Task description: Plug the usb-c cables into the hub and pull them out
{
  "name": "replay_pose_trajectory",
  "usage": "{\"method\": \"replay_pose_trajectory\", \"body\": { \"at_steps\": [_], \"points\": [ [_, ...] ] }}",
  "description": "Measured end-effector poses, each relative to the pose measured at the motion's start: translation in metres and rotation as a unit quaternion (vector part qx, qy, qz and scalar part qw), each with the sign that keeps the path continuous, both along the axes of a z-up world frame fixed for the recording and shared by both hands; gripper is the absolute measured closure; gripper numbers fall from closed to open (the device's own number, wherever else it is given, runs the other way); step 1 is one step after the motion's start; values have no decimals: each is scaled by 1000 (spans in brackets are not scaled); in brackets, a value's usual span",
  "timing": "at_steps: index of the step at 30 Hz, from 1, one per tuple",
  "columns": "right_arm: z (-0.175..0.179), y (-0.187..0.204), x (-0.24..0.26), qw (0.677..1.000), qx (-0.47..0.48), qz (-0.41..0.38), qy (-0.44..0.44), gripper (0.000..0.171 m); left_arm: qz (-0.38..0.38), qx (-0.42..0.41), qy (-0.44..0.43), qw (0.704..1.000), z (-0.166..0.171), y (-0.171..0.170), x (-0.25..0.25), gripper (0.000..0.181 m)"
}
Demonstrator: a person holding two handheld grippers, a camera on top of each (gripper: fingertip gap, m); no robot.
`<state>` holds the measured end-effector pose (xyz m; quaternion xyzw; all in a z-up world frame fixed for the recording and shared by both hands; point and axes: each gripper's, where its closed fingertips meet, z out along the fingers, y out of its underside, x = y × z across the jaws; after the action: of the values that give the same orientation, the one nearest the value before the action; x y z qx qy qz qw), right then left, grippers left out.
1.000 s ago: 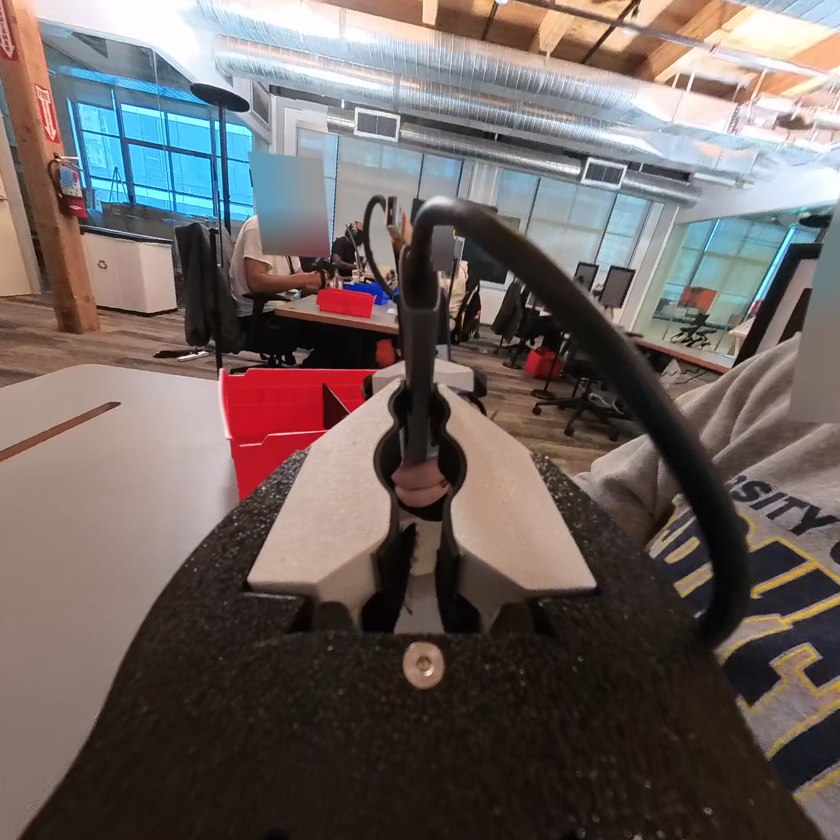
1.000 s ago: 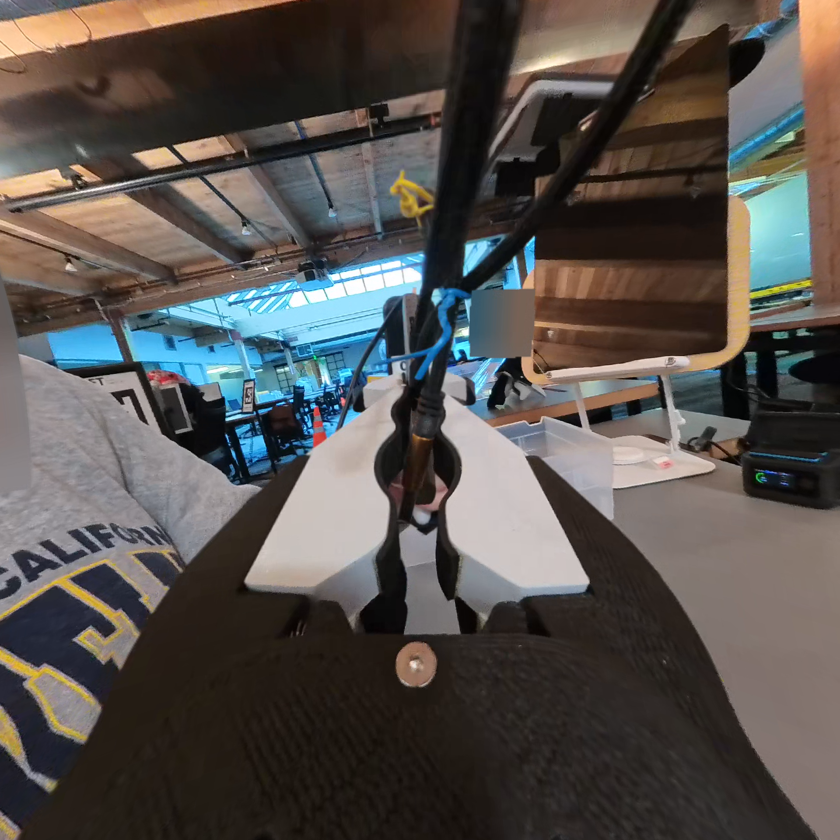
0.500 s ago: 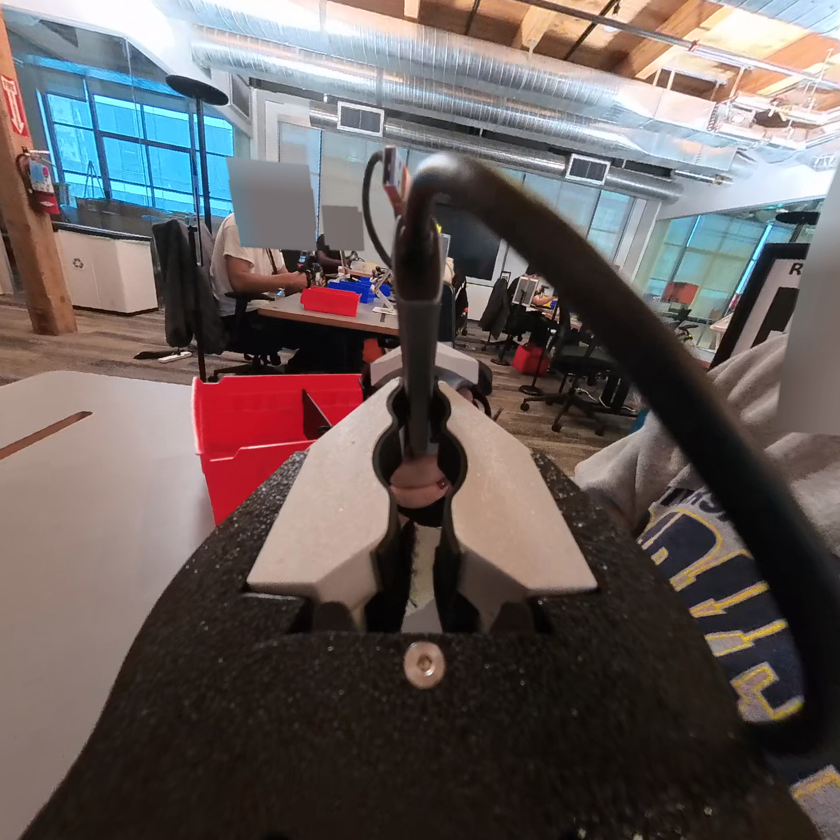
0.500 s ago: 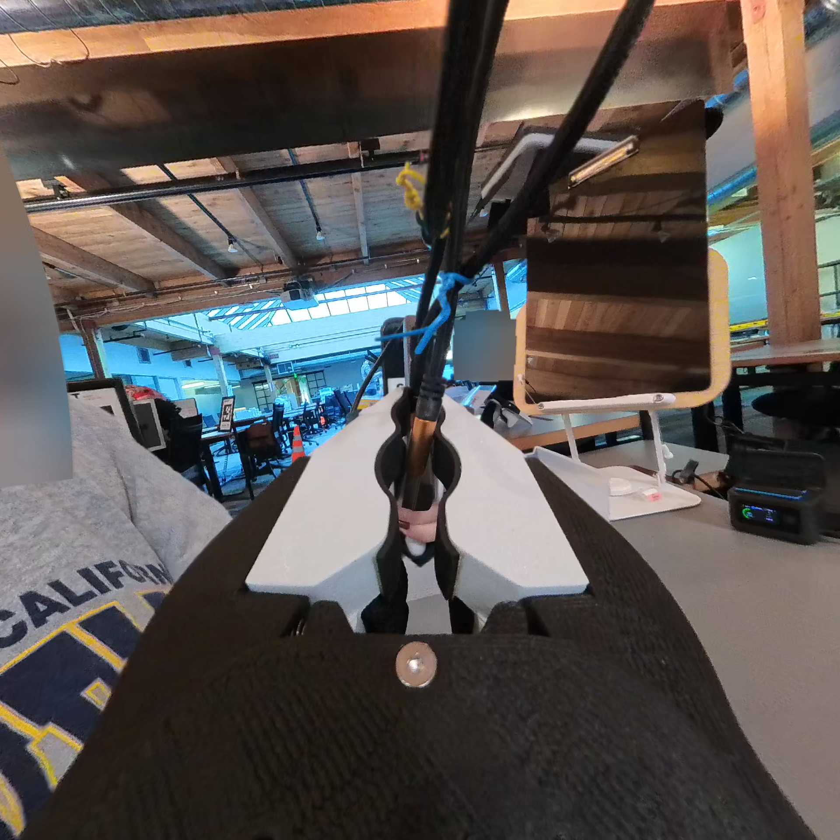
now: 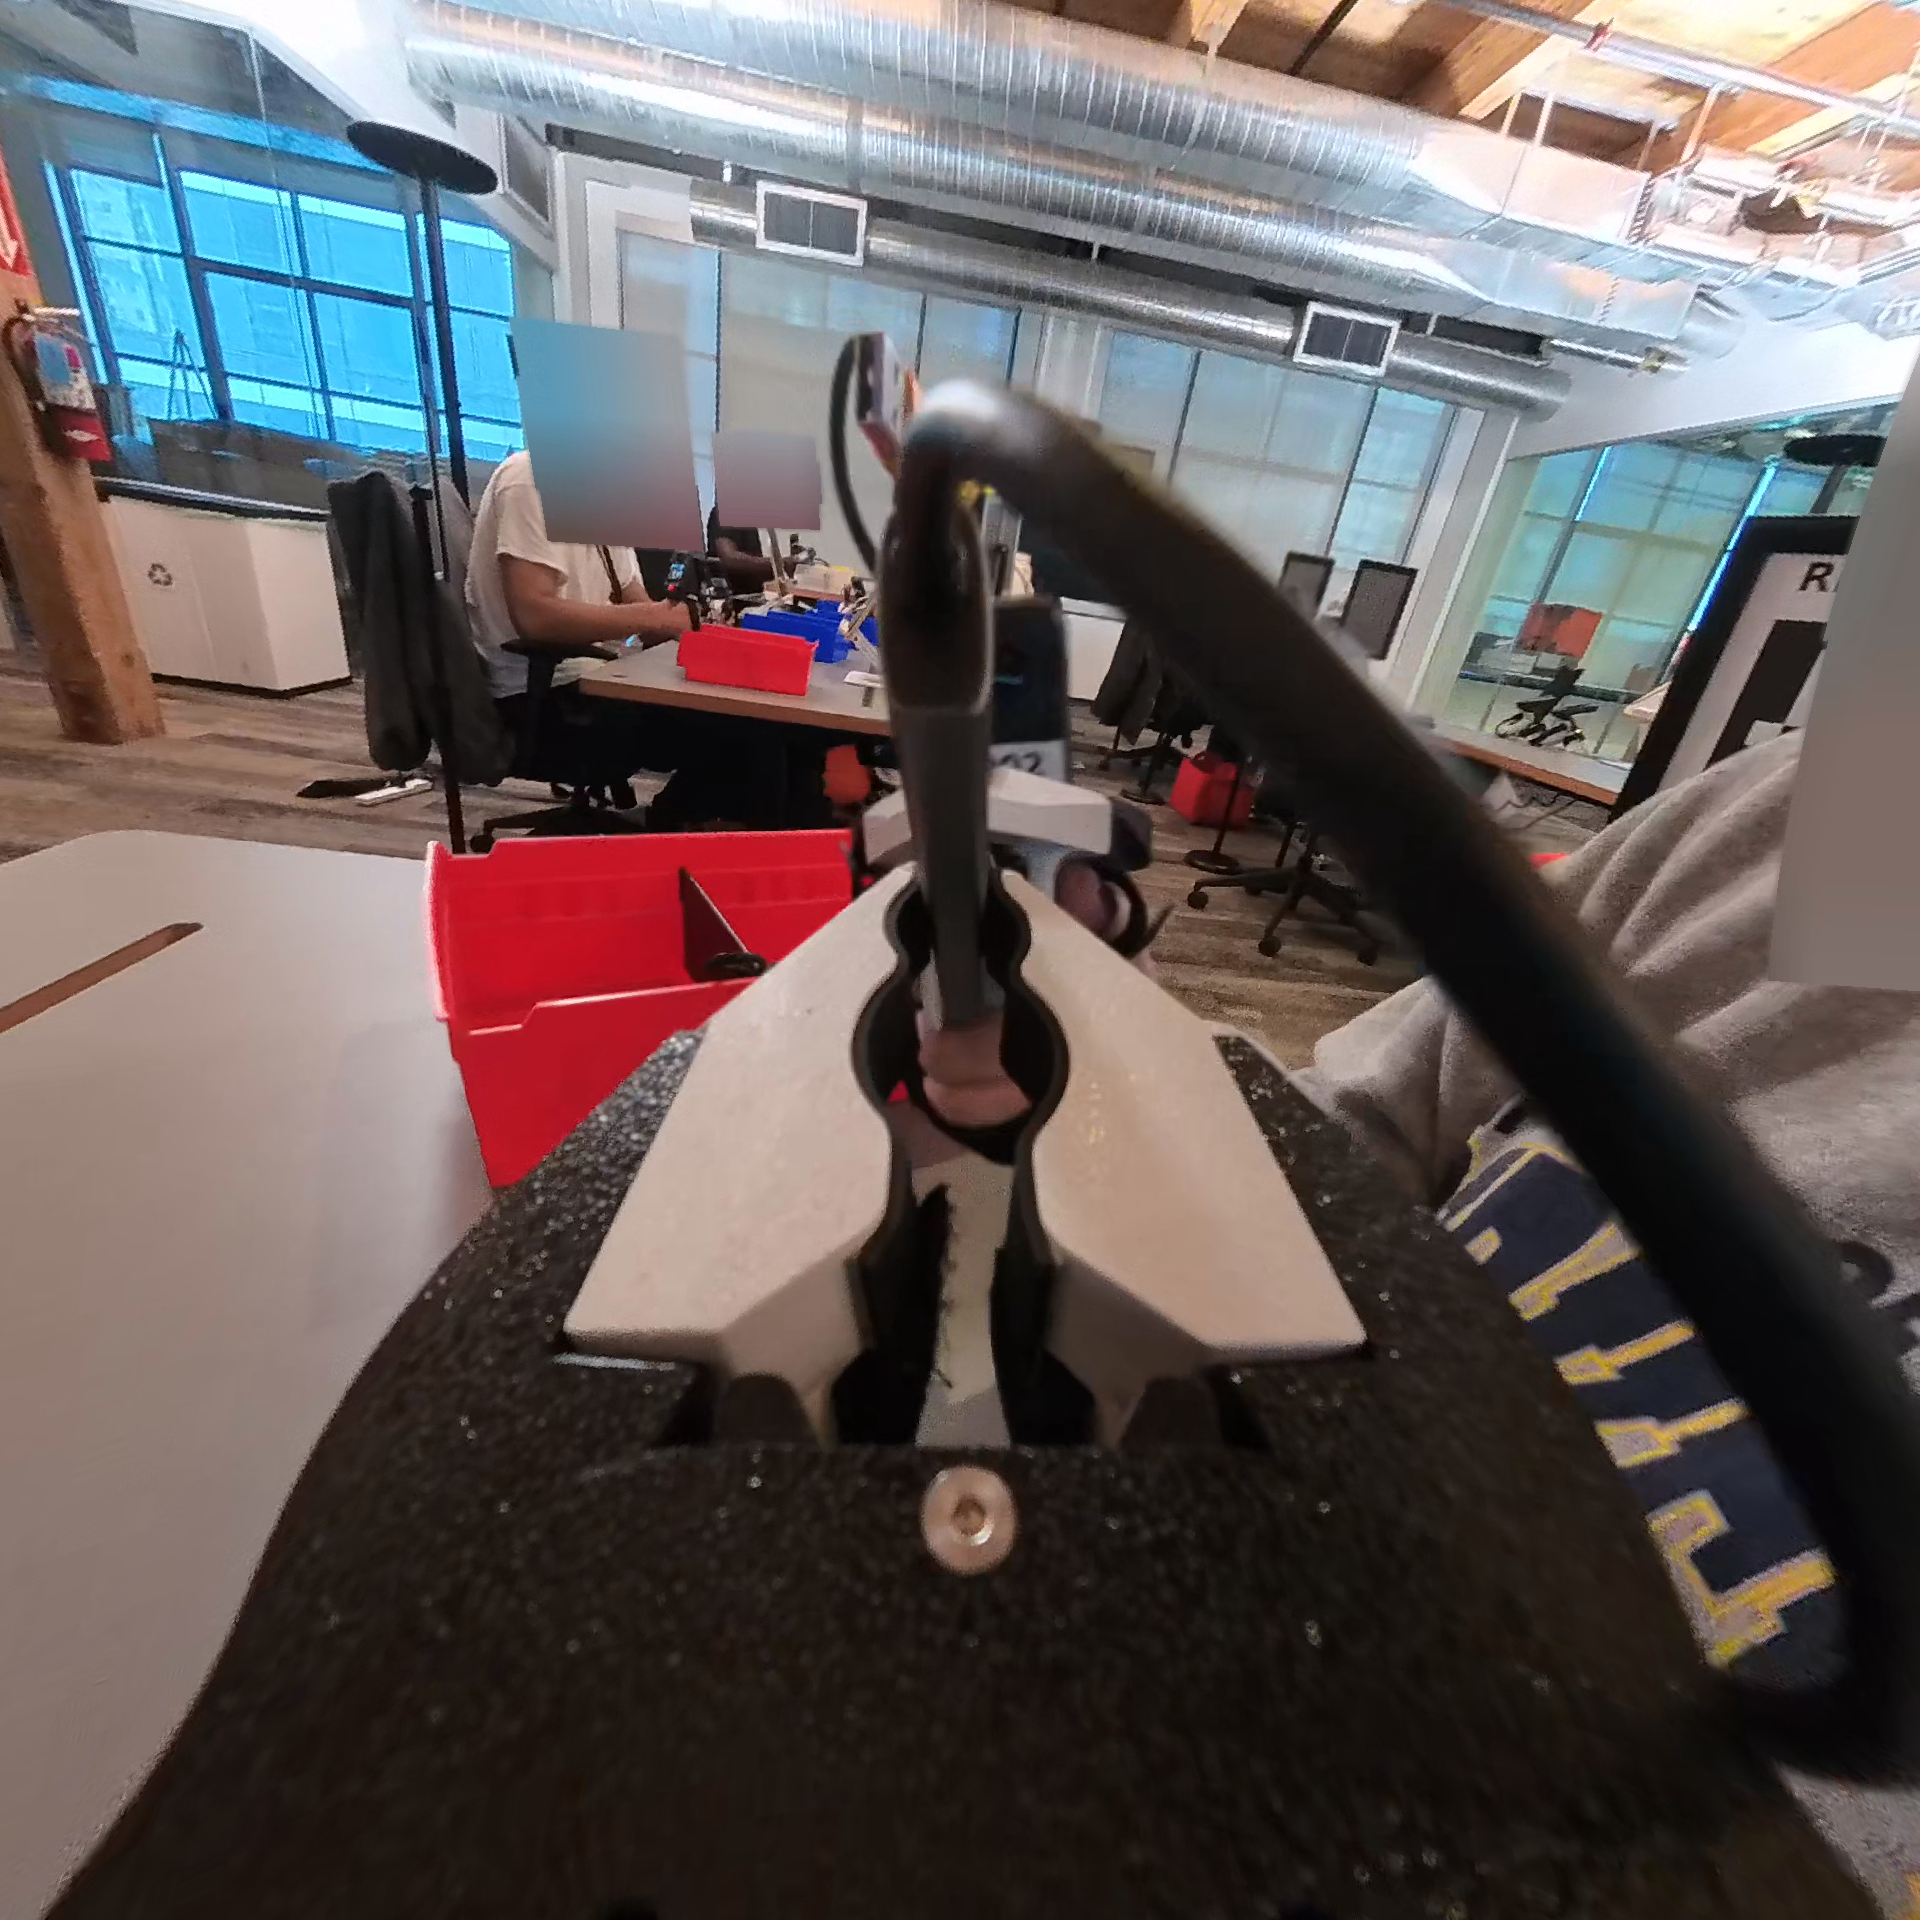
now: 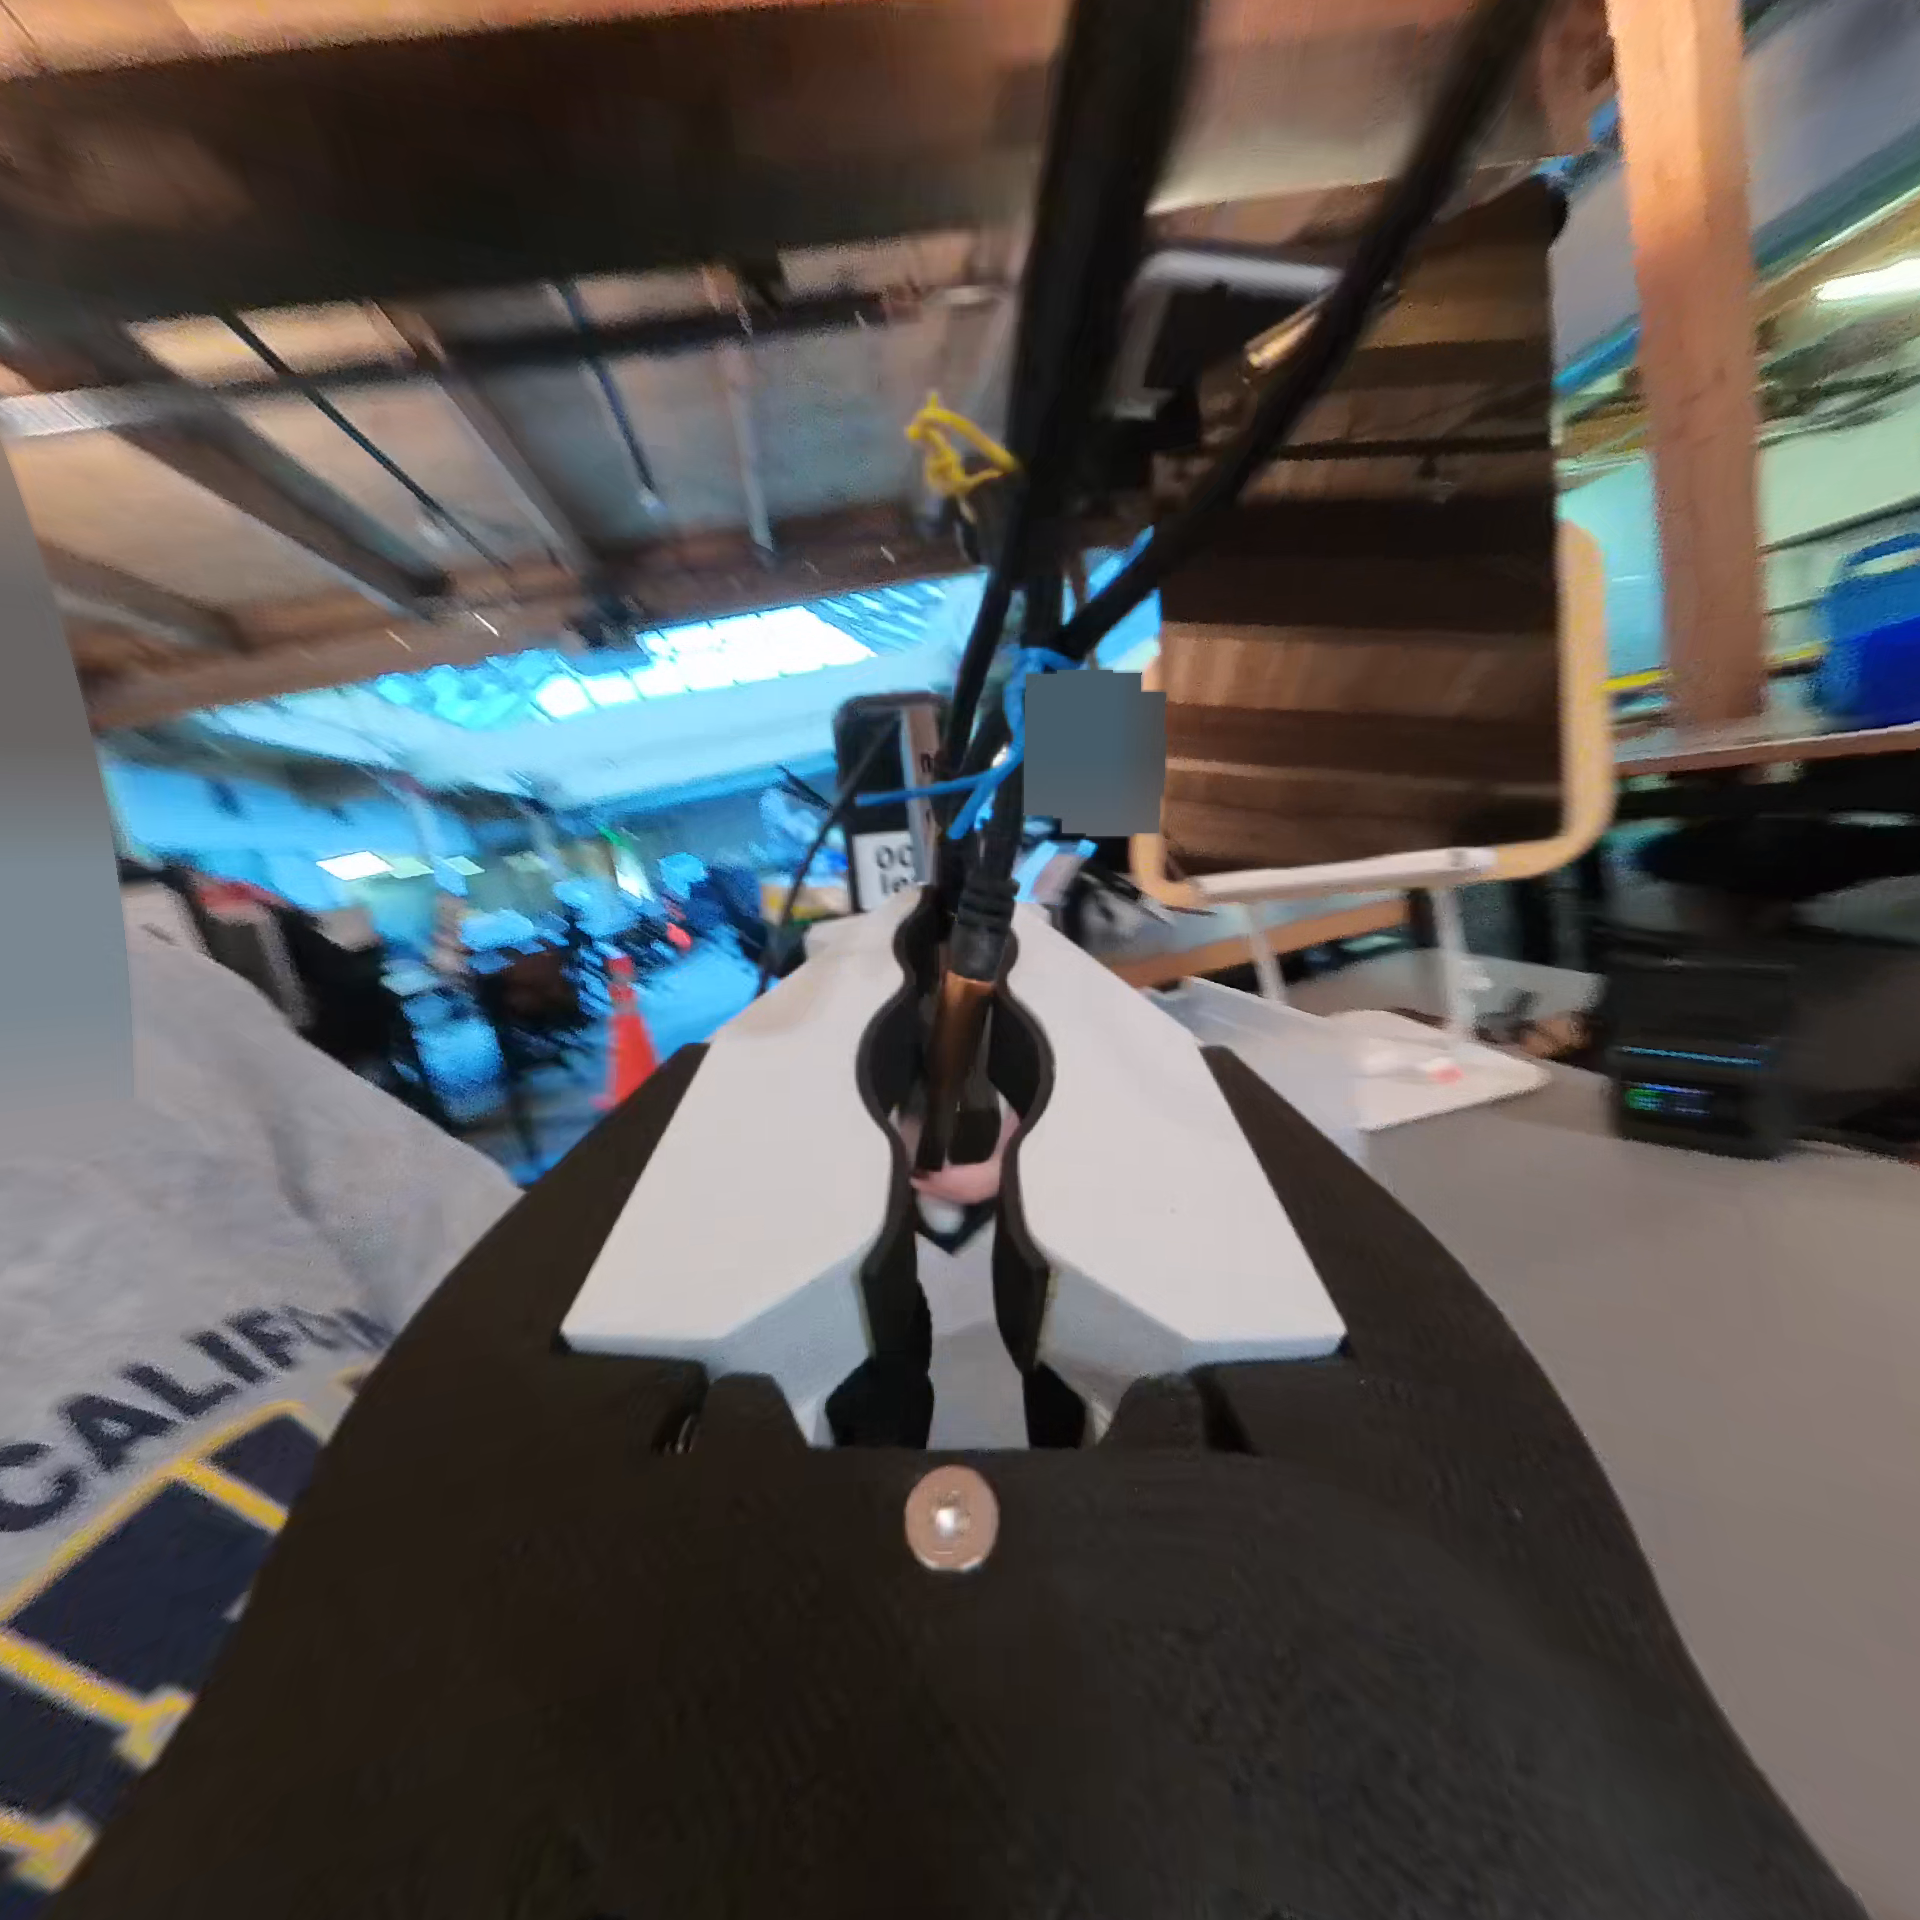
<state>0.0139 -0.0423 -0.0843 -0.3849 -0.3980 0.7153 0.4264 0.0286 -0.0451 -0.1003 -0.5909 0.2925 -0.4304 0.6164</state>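
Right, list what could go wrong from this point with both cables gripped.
1. The left gripper pinches the grey plug, and its thick black cable bends sharply right at the strain relief; more pull may kink it.
2. The right gripper clamps a copper-toned plug whose lead joins a tied cable bundle; tugging may snag the others.
3. The hub is not clearly visible in either view, so alignment could be off.
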Motion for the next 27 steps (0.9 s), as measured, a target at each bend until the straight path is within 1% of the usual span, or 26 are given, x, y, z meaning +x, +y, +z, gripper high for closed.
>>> {"method": "replay_pose_trajectory", "body": {
  "at_steps": [1, 2, 5, 7, 8, 11, 12, 14, 16, 17, 18, 20, 22, 24, 25, 26, 27],
  "points": [
    [-1, -2, -1, 999, 26, -20, -9, 169, -4, -1, -2, 1000, -1, -1, -1, 173],
    [1, -5, 0, 999, 32, -17, -12, 168, -12, 1, -8, 1000, 0, -4, 0, 173],
    [5, -10, 4, 998, -33, 53, -5, 169, -29, 4, -11, 1000, 4, -11, 4, 173],
    [5, -10, 5, 996, -53, 66, -4, 169, -29, 0, -8, 1000, 4, -11, 5, 173],
    [3, -9, 4, 998, -38, 45, -9, 169, -23, -4, -3, 1000, 3, -10, 4, 173],
    [-3, -8, 3, 995, 67, -58, -43, 168, 6, -3, 29, 1000, -4, -7, 2, 173],
    [0, -14, 5, 995, 77, -57, -40, 168, -7, 2, 23, 1000, -1, -11, 4, 173],
    [8, -21, 9, 999, 41, -8, -29, 169, -39, -1, 3, 999, 6, -20, 9, 173],
    [13, -26, 12, 998, -18, 53, -15, 169, -66, -5, -16, 998, 12, -27, 12, 173],
    [14, -26, 13, 997, -29, 64, -13, 169, -70, -8, -18, 997, 13, -28, 13, 173],
    [13, -25, 13, 998, -24, 54, -16, 169, -66, -9, -15, 998, 12, -27, 13, 173],
    [11, -27, 12, 999, 19, 14, -29, 169, -73, -15, -20, 997, 11, -28, 12, 173],
    [9, -27, 11, 993, 90, -53, -49, 169, -65, -19, -22, 997, 8, -26, 10, 173],
    [10, -32, 12, 990, 113, -66, -50, 168, -73, -12, -25, 997, 10, -31, 12, 173],
    [11, -35, 14, 992, 104, -51, -49, 168, -78, -9, -20, 997, 11, -34, 13, 173],
    [18, -36, 20, 997, 69, -23, -26, 166, -88, -7, -19, 996, 12, -37, 14, 173],
    [52, -22, 55, 996, -13, 6, 86, 167, -91, -3, -30, 995, 13, -41, 4, 173]
  ]
}}
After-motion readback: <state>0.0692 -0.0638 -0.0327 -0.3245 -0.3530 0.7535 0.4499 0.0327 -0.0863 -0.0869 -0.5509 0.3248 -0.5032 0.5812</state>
